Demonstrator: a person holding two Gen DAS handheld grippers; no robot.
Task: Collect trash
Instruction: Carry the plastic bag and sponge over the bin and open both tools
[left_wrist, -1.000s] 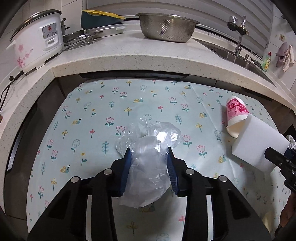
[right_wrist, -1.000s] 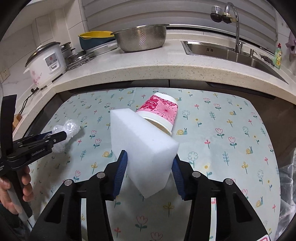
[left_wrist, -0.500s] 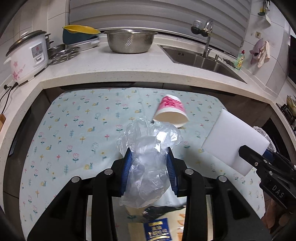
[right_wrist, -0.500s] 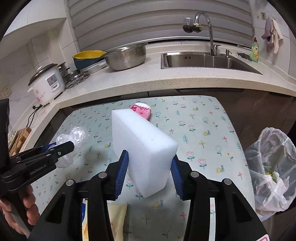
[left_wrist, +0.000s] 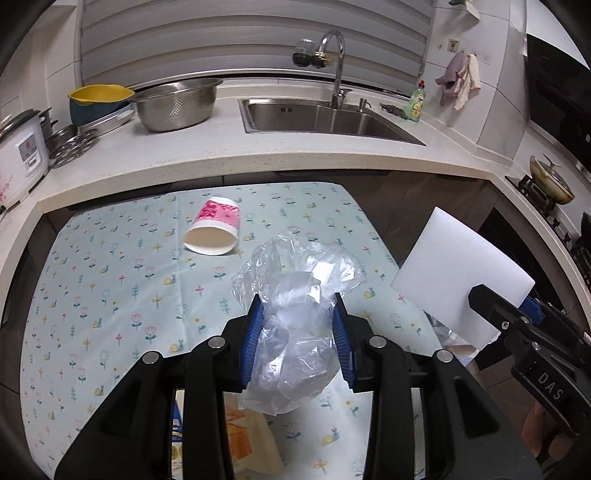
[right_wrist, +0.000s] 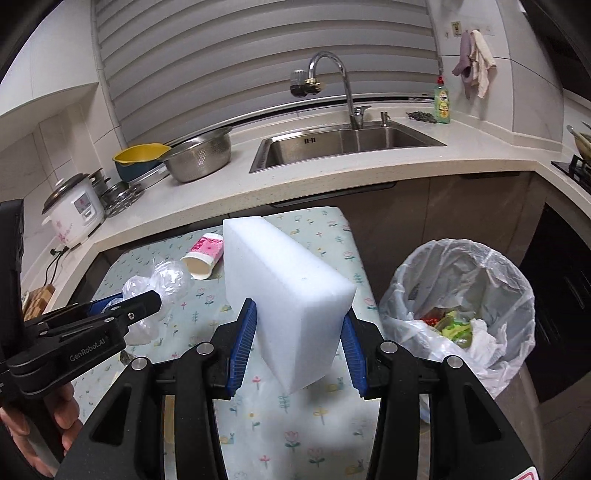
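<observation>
Step in hand, as judged: carrying two pieces of trash off the table (right_wrist: 314, 435) toward the lined bin (right_wrist: 458, 295), which stands on the floor just past the table's right edge and already holds scraps.

The right gripper (right_wrist: 297, 345) has its blue pads pressed on both sides of a white foam block (right_wrist: 288, 295); the block stands clear of the flowered cloth, its upper end pointing away from the camera. The bin lies to the right of the block and lower, not yet beneath it.

The left gripper (left_wrist: 298, 347) is closed narrowly on a crumpled clear plastic bag (left_wrist: 295, 325), which bulges above and below the pads and hangs free over the cloth.

A pink-patterned paper cup (left_wrist: 214, 230) lies on its side on the cloth, mouth toward the camera, well apart from both grippers. It is uncollected.

Next move, as judged: swing each load over the bin's mouth, foam first as it is nearer, and open the jaws only once the item is inside the rim. The light bag may cling to a pad.

Legible writing: "GenRobot.AI" on the left gripper's side in the right wrist view; "DAS" on the right gripper's body in the left wrist view. The green bottle (right_wrist: 442, 103) by the sink carries a label too small to read.
</observation>
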